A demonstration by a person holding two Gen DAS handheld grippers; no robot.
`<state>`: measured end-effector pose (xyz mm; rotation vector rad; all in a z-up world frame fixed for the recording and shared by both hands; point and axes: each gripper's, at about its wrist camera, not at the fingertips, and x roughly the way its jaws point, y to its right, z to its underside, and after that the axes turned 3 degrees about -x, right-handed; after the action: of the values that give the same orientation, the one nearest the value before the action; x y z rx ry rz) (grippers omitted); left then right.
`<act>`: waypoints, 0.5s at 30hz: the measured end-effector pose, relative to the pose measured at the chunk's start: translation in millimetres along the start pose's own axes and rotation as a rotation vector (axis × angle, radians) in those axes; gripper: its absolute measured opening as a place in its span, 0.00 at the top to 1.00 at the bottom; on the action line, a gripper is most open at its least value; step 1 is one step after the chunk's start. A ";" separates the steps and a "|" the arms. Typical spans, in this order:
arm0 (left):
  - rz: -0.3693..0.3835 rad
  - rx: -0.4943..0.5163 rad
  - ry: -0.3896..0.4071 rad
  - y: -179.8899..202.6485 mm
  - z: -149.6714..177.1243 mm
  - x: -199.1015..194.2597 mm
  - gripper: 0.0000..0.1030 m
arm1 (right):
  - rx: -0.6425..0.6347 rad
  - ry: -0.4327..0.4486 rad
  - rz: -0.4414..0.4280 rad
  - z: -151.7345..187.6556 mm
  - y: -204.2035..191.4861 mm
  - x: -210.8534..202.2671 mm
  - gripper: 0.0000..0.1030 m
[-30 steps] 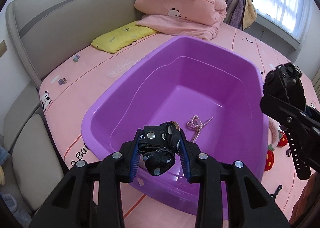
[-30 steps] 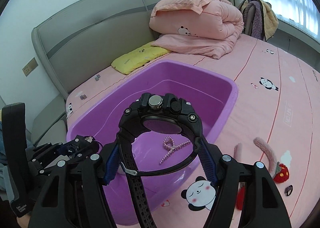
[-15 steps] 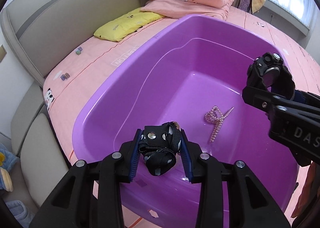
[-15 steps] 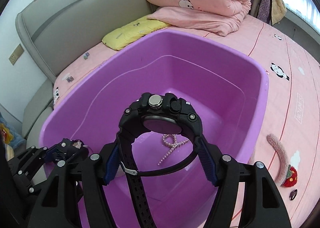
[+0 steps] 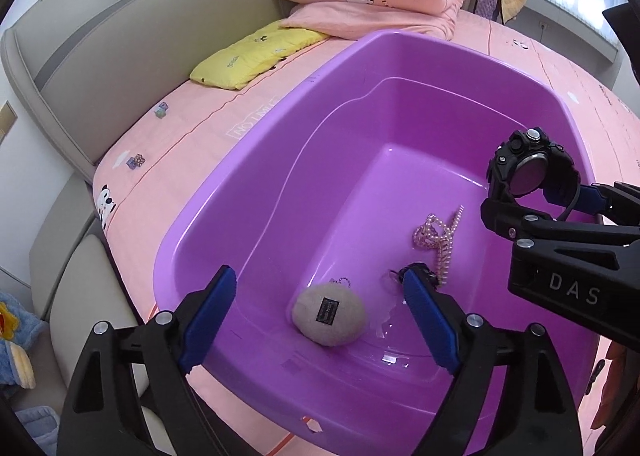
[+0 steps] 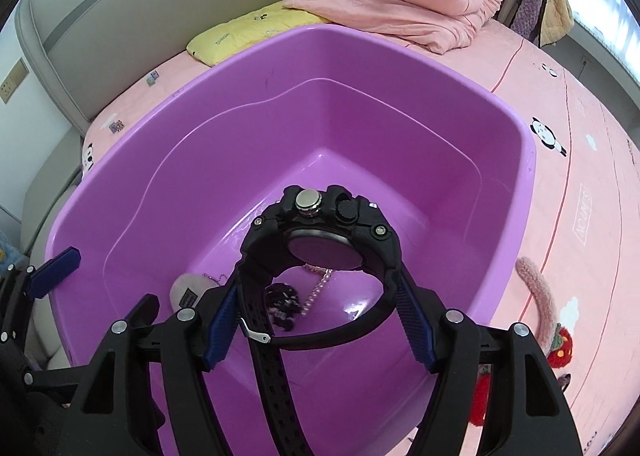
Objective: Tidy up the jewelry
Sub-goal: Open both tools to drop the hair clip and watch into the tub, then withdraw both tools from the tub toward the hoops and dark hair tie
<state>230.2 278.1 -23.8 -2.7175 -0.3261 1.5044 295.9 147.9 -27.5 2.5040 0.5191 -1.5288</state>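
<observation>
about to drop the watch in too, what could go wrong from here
The black watch, gripped in the right gripper, hangs over the pearl necklace and black polka-dot scrunchie in the purple tub; dropped, it could knock or tangle the pearls. Its loose strap might snag a finger. The left gripper, jaws opening and empty, sits close alongside.

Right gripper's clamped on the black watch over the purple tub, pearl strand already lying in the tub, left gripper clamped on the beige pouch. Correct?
Not quite. The left gripper holds nothing: in the left wrist view its jaws are opening, well clear of the beige pouch lying in the purple tub. The rest stands: right gripper clamped on the black watch, pearl strand in the tub.
</observation>
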 end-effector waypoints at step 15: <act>0.005 -0.014 0.015 -3.8 -0.7 -8.7 0.17 | 0.015 0.067 0.056 -10.3 5.4 -21.4 0.23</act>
<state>225.6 280.2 -15.7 -2.7406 -0.3314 1.4881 297.5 141.7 -4.0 2.5660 0.4439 -1.4383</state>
